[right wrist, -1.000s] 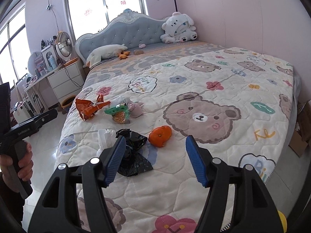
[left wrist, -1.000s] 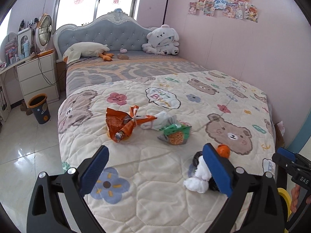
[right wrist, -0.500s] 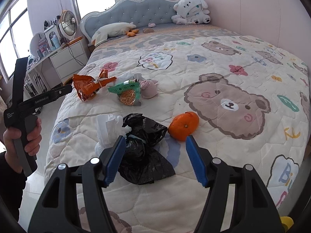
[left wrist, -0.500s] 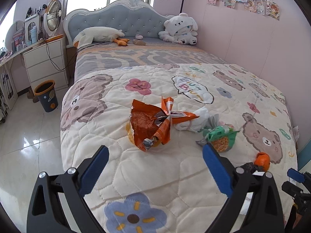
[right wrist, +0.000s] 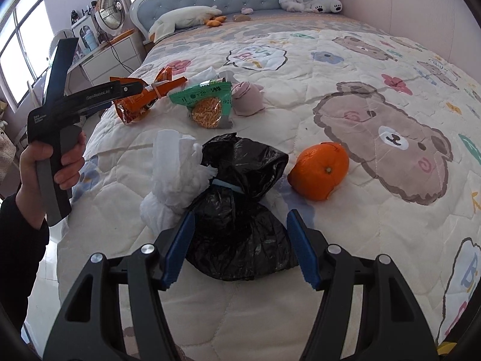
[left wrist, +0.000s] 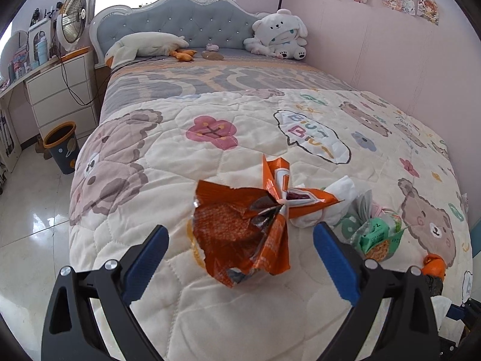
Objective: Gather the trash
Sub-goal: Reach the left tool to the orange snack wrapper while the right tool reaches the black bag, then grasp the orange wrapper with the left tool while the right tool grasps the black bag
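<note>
Black trash bag [right wrist: 237, 210] between closing right hand-held gripper [right wrist: 240, 248] jaws.

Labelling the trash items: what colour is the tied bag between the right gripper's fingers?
Black bag, tied with a pale blue band; clearest in the right wrist view.

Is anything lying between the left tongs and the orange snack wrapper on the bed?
Nothing visible. The left tongs stand open with the orange snack wrapper directly ahead on the quilt.

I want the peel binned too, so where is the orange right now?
In the right wrist view the orange lies on the quilt, right of the black bag and just left of the printed bear.
</note>
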